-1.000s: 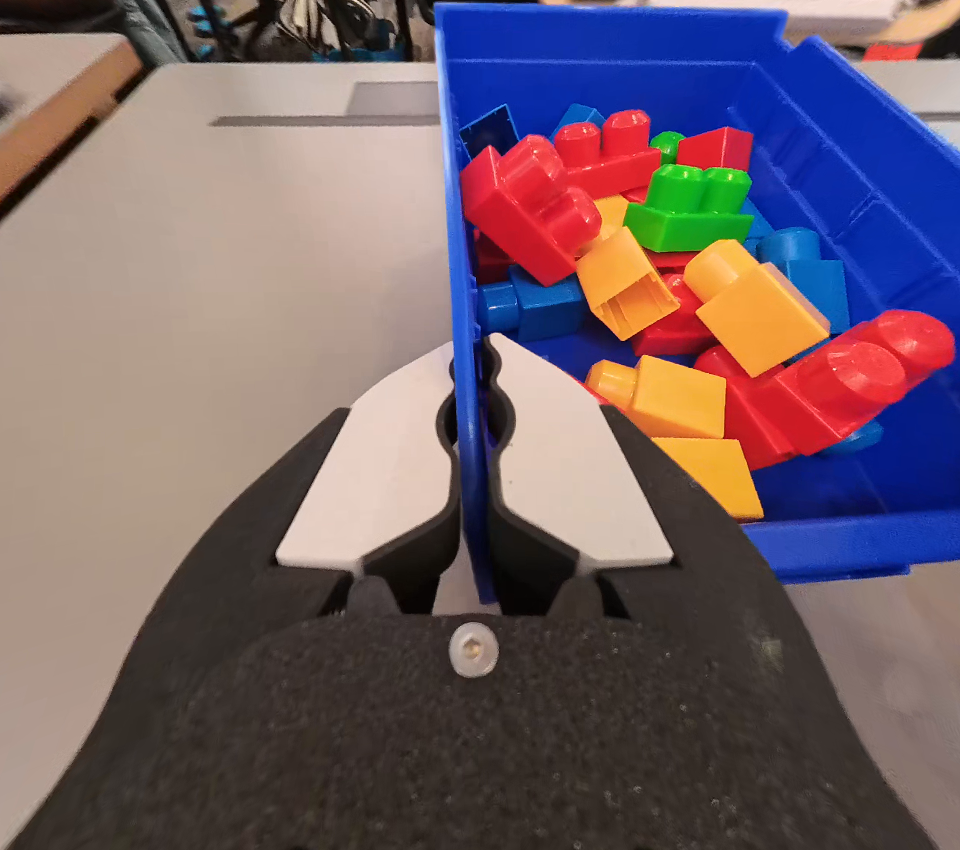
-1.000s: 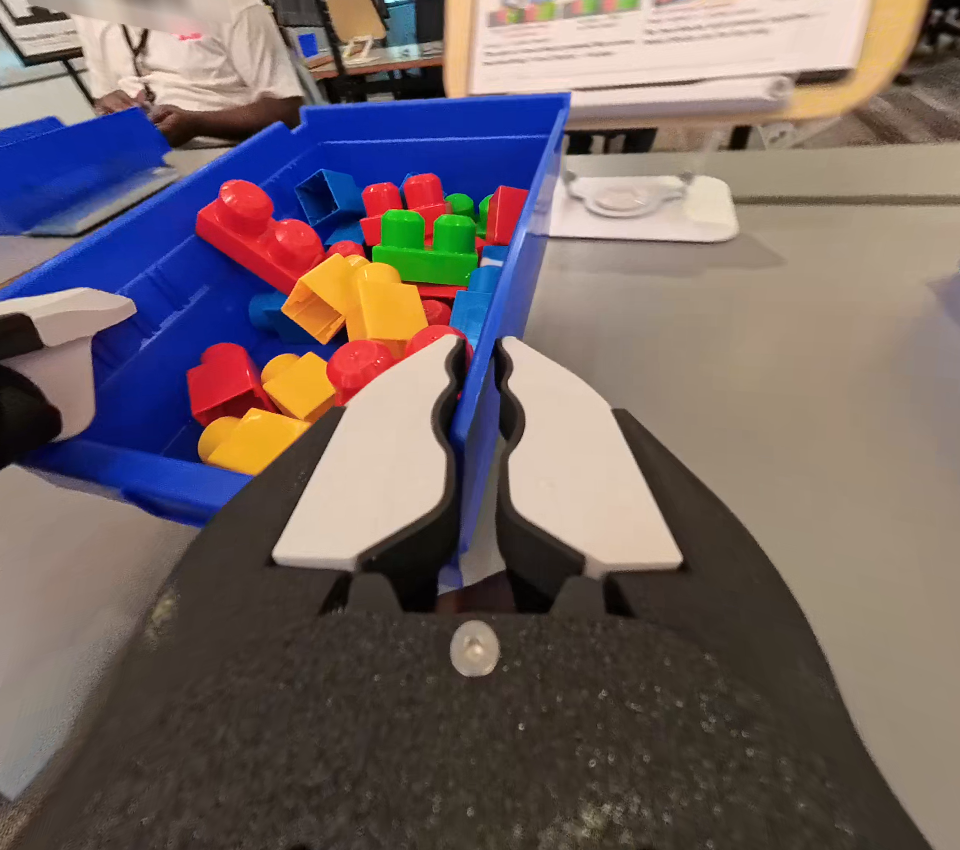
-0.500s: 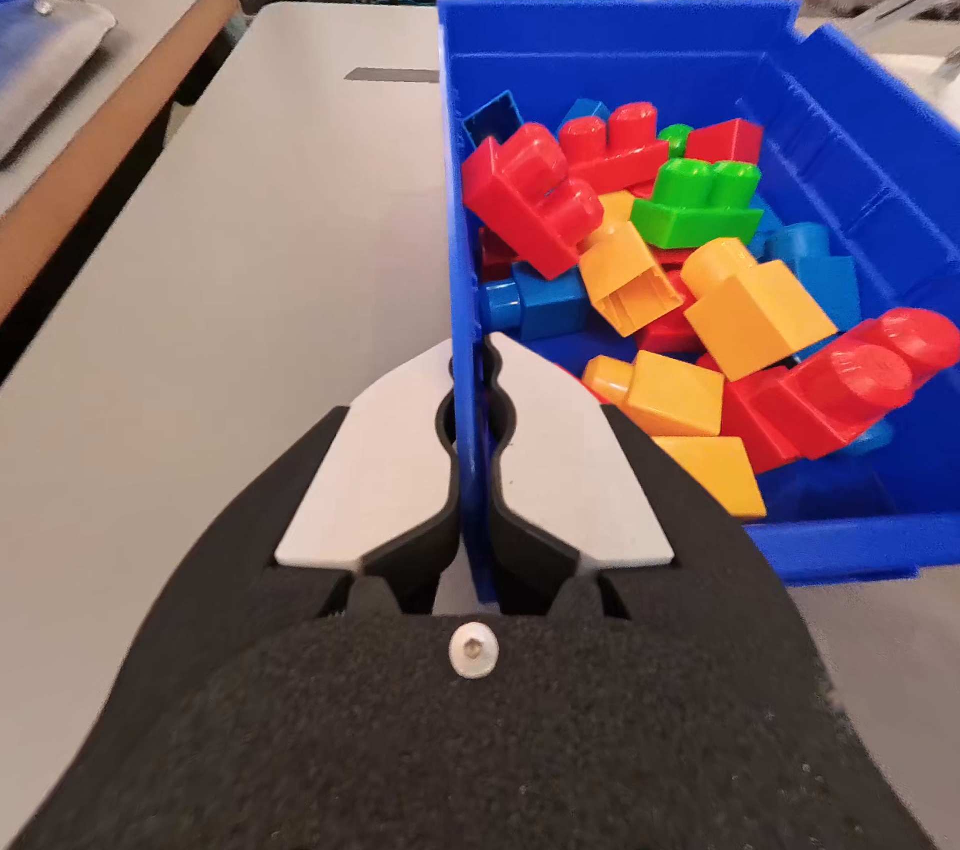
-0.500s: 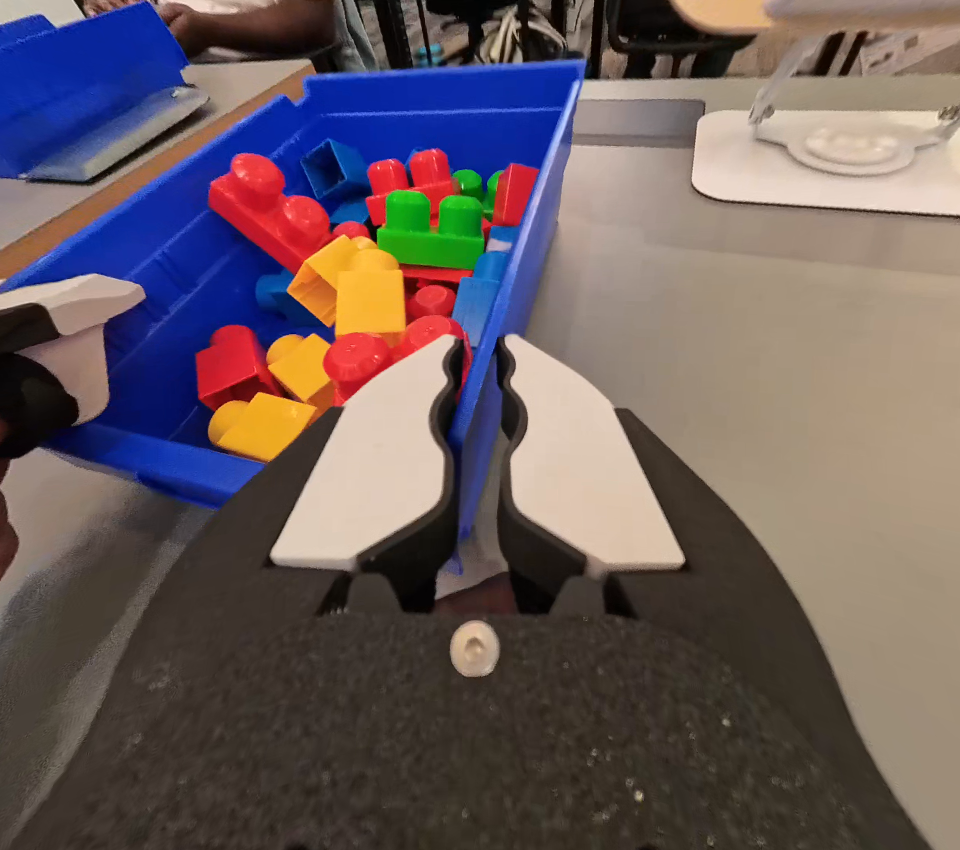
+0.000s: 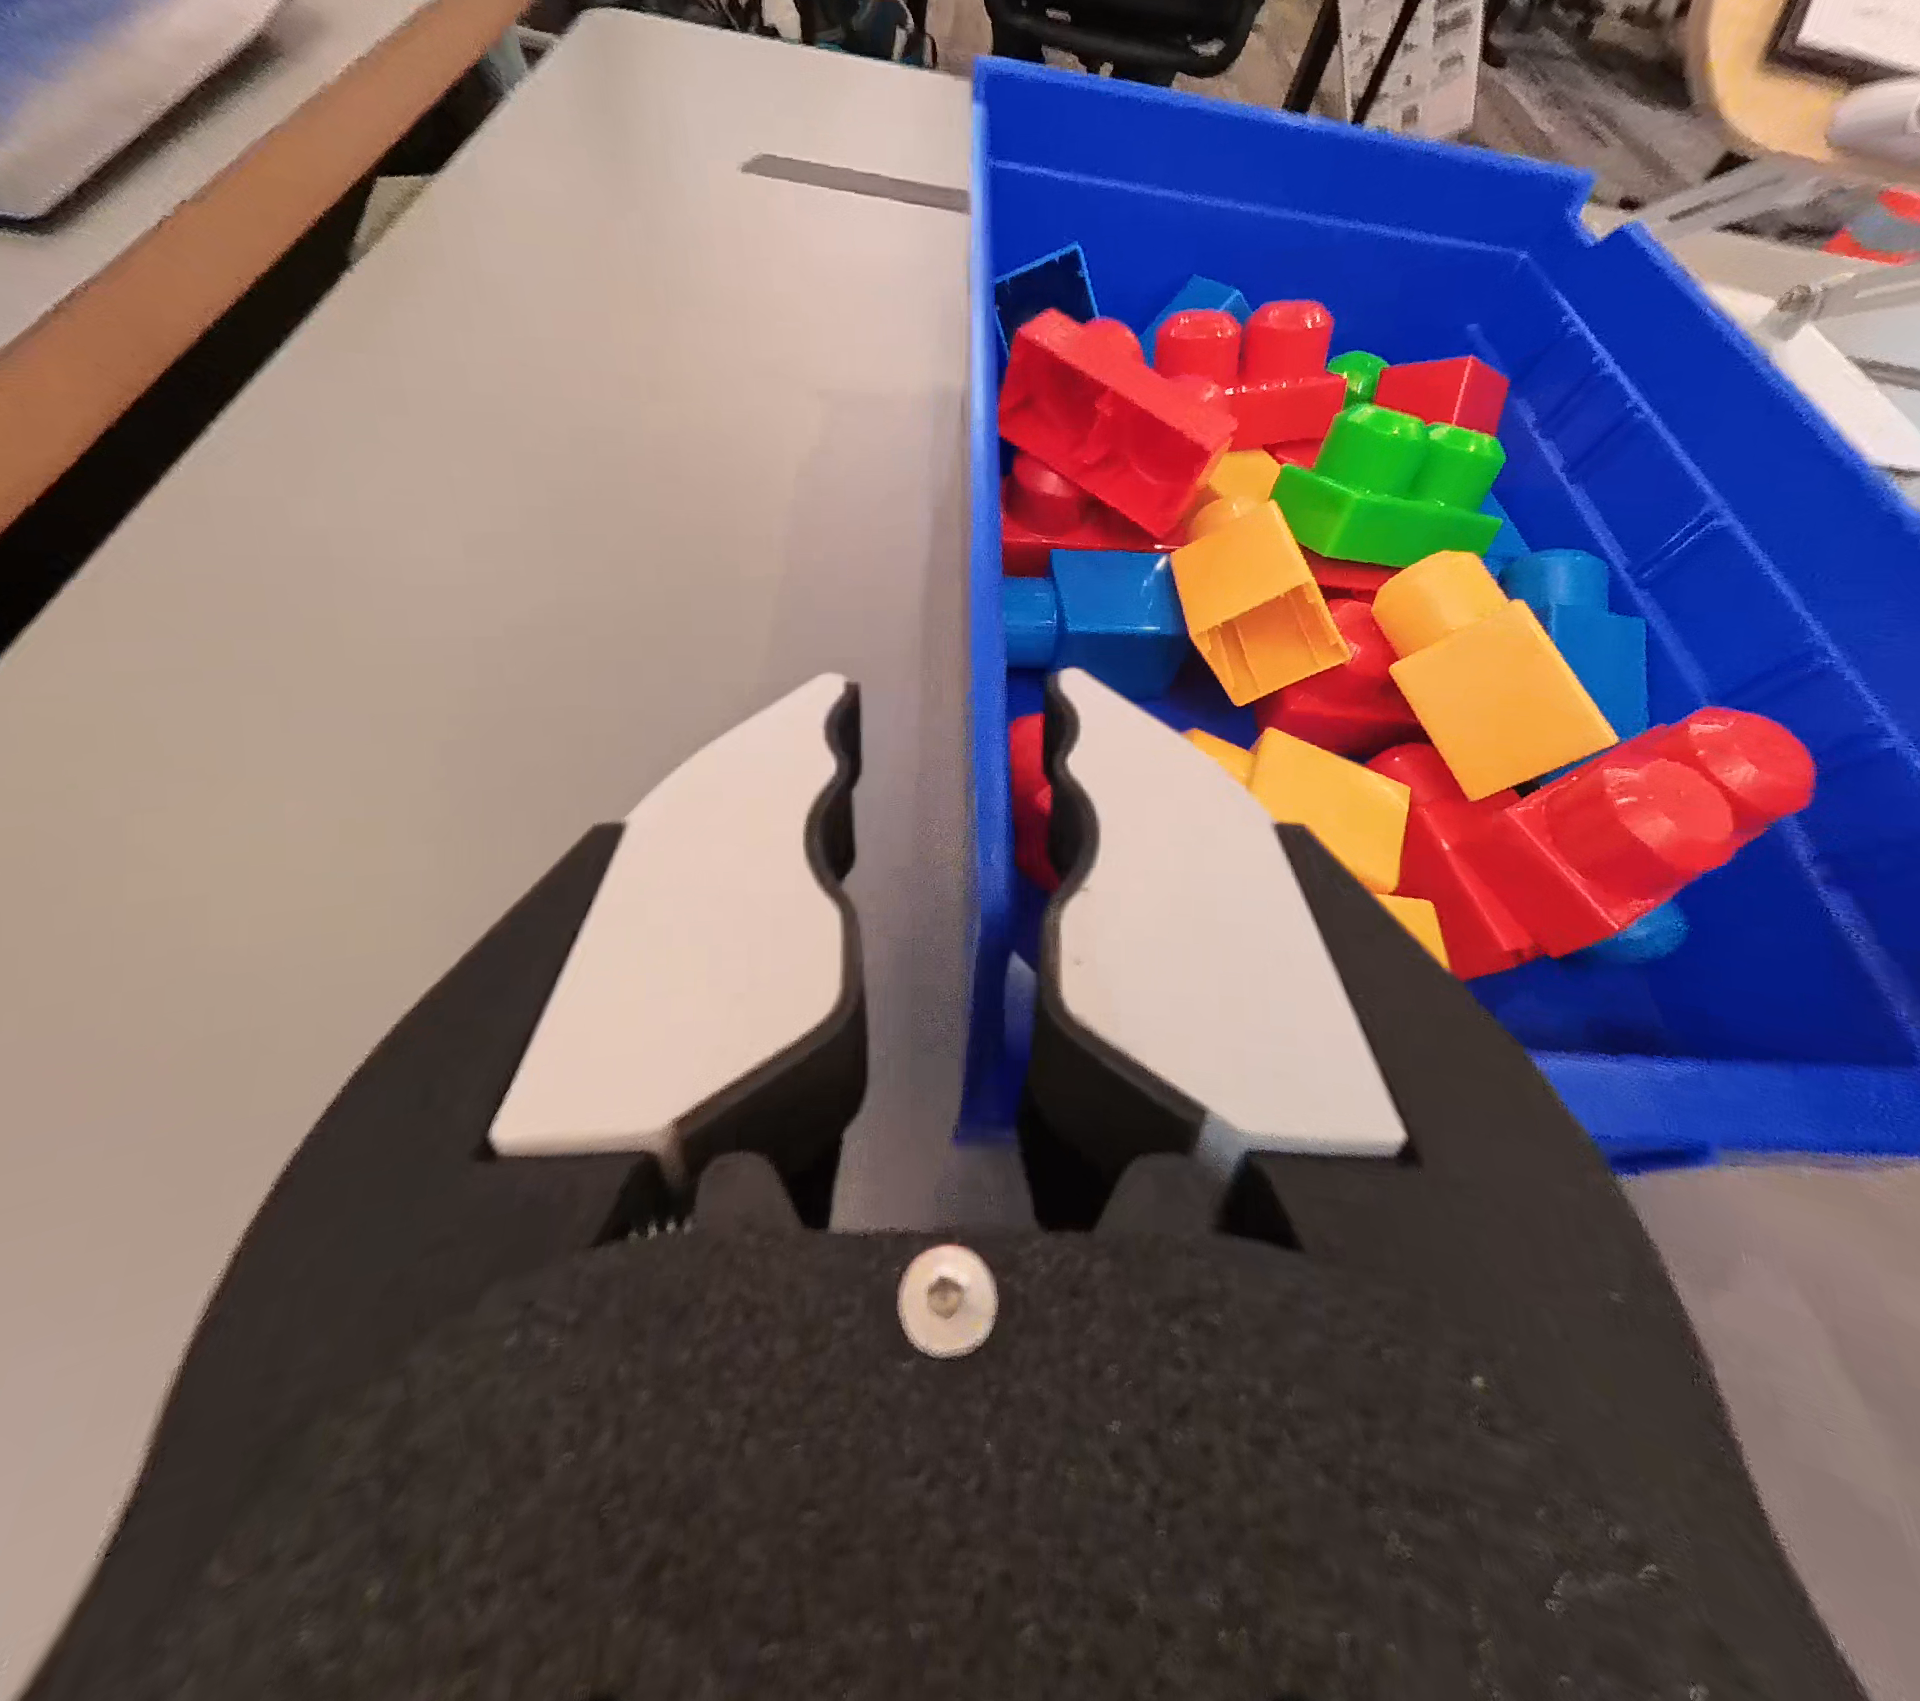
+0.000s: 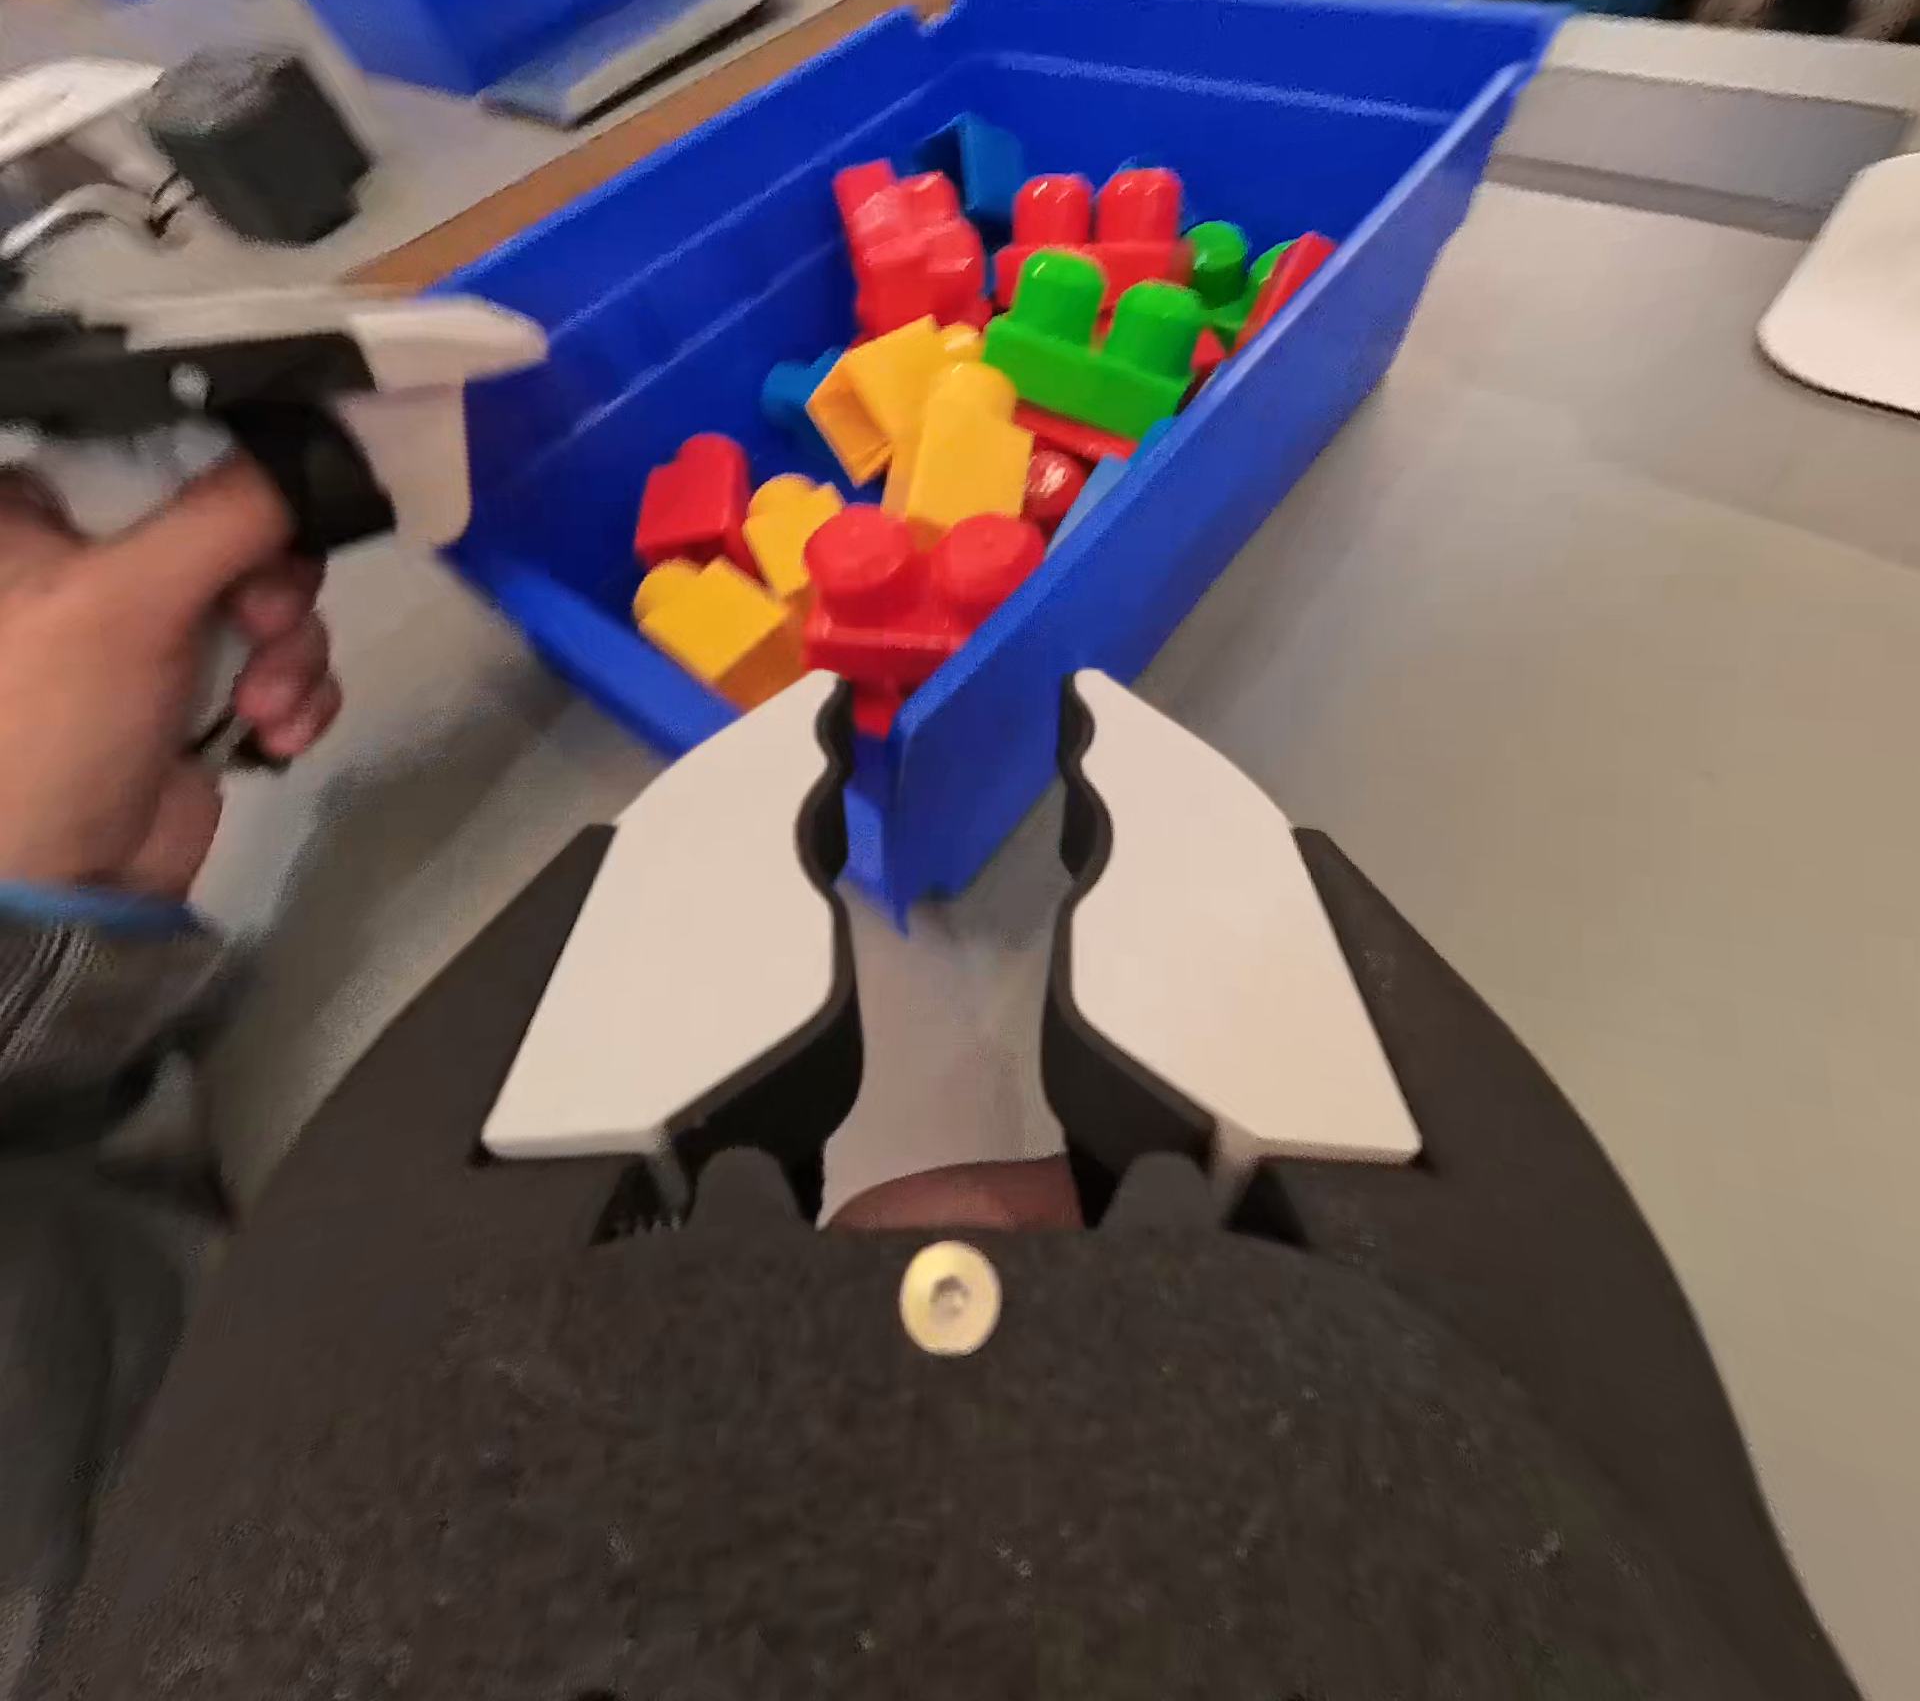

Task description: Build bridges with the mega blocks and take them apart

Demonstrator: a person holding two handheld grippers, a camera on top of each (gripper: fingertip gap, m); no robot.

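I am letting go of the blue bin: half a second ago both claws were pinching its side walls. Now my left claw and right claw are spreading, each straddling a wall. The mega blocks are lying jumbled inside, on the grey counter. Building can begin. The bin's walls are crowding any reach; a white stand base is sitting nearby.

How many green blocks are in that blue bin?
2 show. A two-stud green block lies on top of the pile toward the far end of the bin; a second green block peeks out just behind it. Others may be buried.
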